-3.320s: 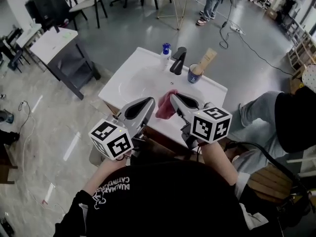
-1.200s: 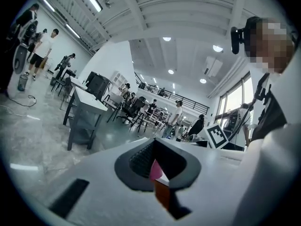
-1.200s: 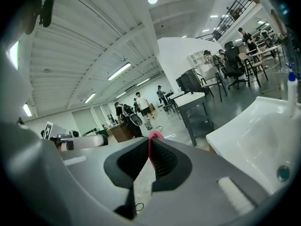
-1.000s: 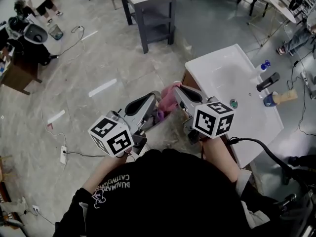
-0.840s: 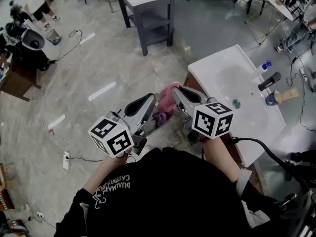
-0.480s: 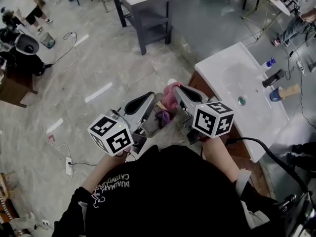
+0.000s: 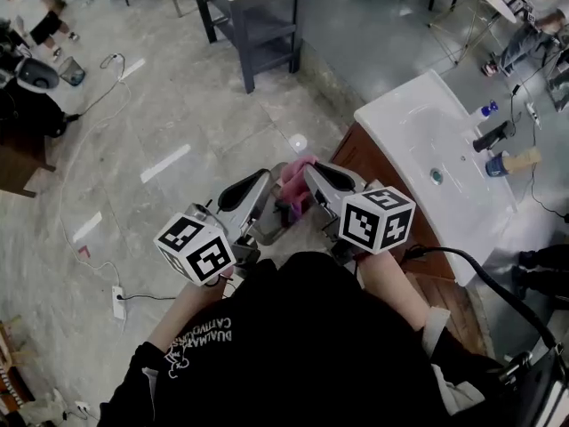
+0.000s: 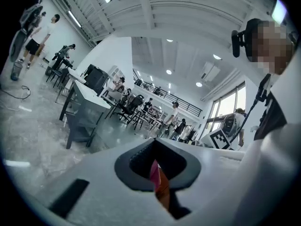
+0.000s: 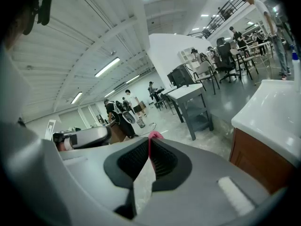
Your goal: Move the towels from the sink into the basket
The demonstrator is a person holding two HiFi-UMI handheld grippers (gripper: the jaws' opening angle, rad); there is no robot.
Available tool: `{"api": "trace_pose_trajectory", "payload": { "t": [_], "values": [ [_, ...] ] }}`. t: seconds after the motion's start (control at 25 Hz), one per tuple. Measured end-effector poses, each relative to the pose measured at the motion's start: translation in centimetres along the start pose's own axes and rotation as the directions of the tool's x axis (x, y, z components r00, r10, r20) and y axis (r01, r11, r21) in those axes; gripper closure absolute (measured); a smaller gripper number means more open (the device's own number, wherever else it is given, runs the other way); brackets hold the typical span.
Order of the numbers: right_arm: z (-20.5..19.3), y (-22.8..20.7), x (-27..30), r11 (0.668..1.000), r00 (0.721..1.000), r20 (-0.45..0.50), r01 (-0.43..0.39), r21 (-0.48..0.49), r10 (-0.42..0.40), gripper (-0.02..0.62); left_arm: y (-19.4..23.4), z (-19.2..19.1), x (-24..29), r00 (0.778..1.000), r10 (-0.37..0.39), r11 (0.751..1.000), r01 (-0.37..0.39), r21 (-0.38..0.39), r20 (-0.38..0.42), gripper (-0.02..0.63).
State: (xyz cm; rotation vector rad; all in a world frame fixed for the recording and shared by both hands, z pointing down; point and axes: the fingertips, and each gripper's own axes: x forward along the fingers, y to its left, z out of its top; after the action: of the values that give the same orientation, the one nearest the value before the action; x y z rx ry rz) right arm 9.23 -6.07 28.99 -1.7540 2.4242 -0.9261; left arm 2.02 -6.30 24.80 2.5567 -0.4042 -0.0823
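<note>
Both grippers are pressed together on one pink towel point(image 7: 296, 176), which hangs bunched between their tips out over the floor point(image 7: 187, 105), clear of the white sink point(image 7: 413, 136) off to the right. In the head view the left gripper point(image 7: 268, 176) and the right gripper point(image 7: 308, 170) point away from the person side by side, their tips near each other with the cloth bridging them. The left gripper view shows the left gripper point(image 8: 154, 147) with its jaws closed and a thin pink-orange strip of towel point(image 8: 160, 185) pinched in the seam. The right gripper view shows the right gripper point(image 9: 149, 144) likewise closed on the cloth, with a small tuft of towel point(image 9: 154, 135) poking out past the tips. Just below the towel, partly hidden by the grippers, a grey basket point(image 7: 267, 229) sits on the floor beside the sink's brown wooden cabinet point(image 7: 356, 152). A black tap point(image 7: 492, 136), a blue cup point(image 7: 498, 165) and a small blue bottle point(image 7: 488, 109) stand at the sink's far edge. A grey table point(image 7: 252, 3) stands well apart across the floor.
</note>
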Motion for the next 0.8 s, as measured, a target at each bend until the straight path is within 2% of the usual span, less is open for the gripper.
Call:
{"api": "trace_pose_trajectory", "payload": {
  "t": [0.24, 0.48, 0.64, 0.8],
  "values": [
    [-2.4, -0.8, 1.9, 1.000, 0.996, -0.084, -0.004, 0.025, 0.006, 0.578, 2.1, -2.7, -0.1, 0.999, 0.044, 0.996, -0.045, -0.082, -0.020, 0.603],
    [-4.0, -3.4, 4.8, 0.999, 0.987, -0.159, -0.031, 0.042, 0.038, 0.578, 5.0, -4.5, 1.7, 0.997, 0.069, 0.980, -0.064, -0.187, 0.024, 0.603],
    [-4.7, -6.1, 6.9, 0.997, 0.971, -0.228, -0.056, 0.054, 0.067, 0.578, 7.6, -6.8, 3.7, 0.988, 0.150, 0.964, -0.156, -0.215, -0.045, 0.603],
    [-6.0, -9.3, 9.2, 0.995, 0.940, -0.325, -0.087, 0.056, 0.100, 0.578, 10.5, -8.5, 5.6, 0.968, 0.239, 0.933, -0.250, -0.260, -0.074, 0.603]
  ]
}}
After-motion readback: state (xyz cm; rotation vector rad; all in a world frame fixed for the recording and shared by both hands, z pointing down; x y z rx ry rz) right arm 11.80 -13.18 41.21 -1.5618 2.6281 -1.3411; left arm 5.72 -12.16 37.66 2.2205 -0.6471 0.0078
